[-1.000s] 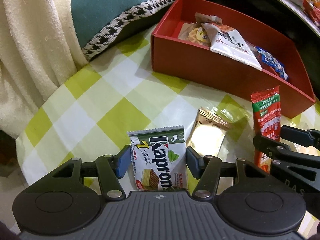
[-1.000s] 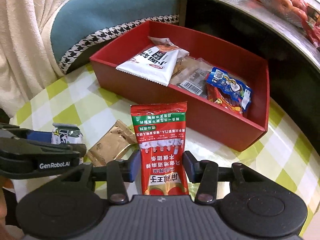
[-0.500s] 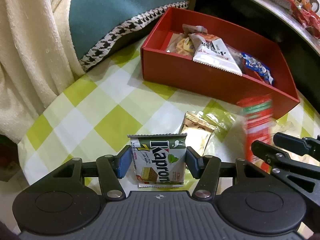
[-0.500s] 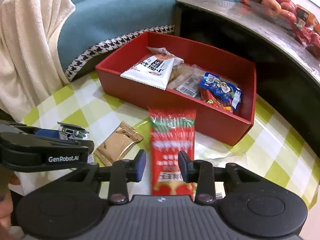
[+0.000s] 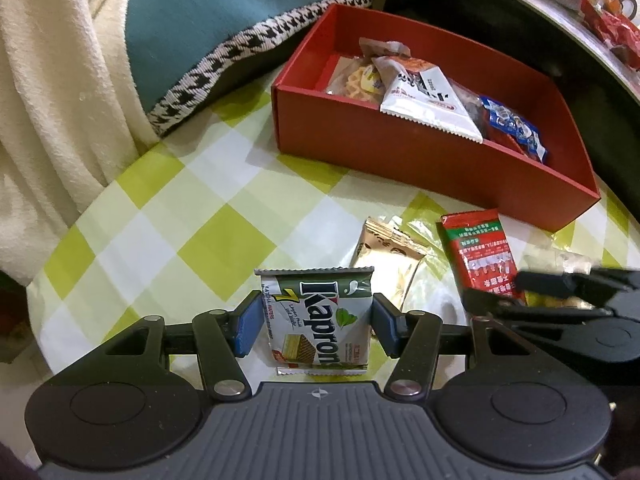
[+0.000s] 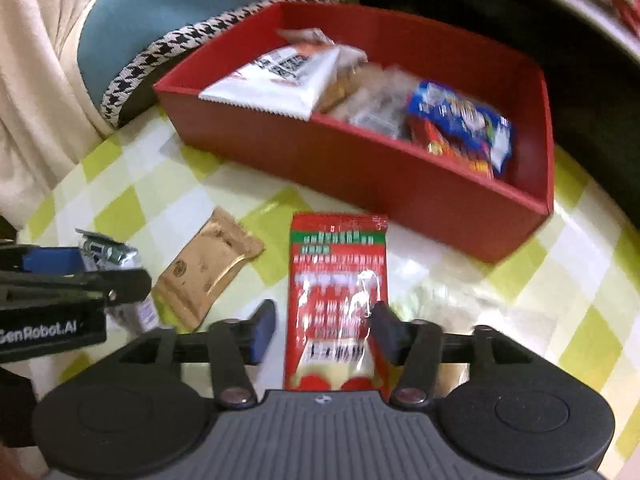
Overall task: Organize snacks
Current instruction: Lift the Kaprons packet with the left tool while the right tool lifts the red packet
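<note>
The left gripper point(image 5: 316, 326) is closed on a wafer pack point(image 5: 318, 320), pads pressed against both its sides, above the checked bench point(image 5: 160, 216). The right gripper point(image 6: 322, 330) has just been opening; a red sachet point(image 6: 338, 280) lies between its jaws, the left pad clear of it, the right one at its edge. A gold packet point(image 6: 208, 270) lies flat on the bench between the two snacks. Beyond them the red box point(image 5: 400, 152) sits on the bench, holding a white pouch point(image 5: 432, 100), a blue pack point(image 5: 516, 128) and other snacks.
</note>
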Demonstrator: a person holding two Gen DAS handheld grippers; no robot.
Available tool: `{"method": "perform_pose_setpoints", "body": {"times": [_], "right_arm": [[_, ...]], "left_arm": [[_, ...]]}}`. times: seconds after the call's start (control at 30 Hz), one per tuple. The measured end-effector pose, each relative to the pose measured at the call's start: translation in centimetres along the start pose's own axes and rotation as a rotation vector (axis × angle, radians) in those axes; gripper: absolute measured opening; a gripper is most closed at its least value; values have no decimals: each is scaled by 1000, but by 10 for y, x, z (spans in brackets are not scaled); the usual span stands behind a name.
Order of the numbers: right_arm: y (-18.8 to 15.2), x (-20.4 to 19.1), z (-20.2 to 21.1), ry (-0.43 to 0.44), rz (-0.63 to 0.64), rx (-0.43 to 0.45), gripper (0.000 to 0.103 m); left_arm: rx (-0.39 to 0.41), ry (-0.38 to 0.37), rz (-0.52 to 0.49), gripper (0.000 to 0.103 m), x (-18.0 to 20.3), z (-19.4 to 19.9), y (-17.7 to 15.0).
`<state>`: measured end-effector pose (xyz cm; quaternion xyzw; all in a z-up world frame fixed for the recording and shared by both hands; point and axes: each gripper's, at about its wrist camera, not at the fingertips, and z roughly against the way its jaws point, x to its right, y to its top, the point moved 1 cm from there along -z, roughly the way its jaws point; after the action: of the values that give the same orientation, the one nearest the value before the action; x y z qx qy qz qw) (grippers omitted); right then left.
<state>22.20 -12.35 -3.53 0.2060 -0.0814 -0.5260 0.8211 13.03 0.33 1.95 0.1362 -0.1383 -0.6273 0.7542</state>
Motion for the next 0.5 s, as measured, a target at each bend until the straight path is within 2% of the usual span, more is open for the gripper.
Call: {"method": "perform_pose_setpoints", "body": {"times": [0.07, 0.2, 0.27, 0.5], "right_arm": [[0, 0, -8, -41, 8, -31, 62], [0, 5, -5, -14, -17, -40, 61], [-2, 5, -5, -23, -25, -29, 56], [-9, -15, 9, -84, 66, -8, 49]], "left_arm": [[-4, 2, 2, 65, -1, -2, 1], [-7, 1, 7, 65, -2, -5, 3], [-9, 3, 6, 65, -1, -7, 3], [9, 5, -9, 65, -1, -3, 1]]}}
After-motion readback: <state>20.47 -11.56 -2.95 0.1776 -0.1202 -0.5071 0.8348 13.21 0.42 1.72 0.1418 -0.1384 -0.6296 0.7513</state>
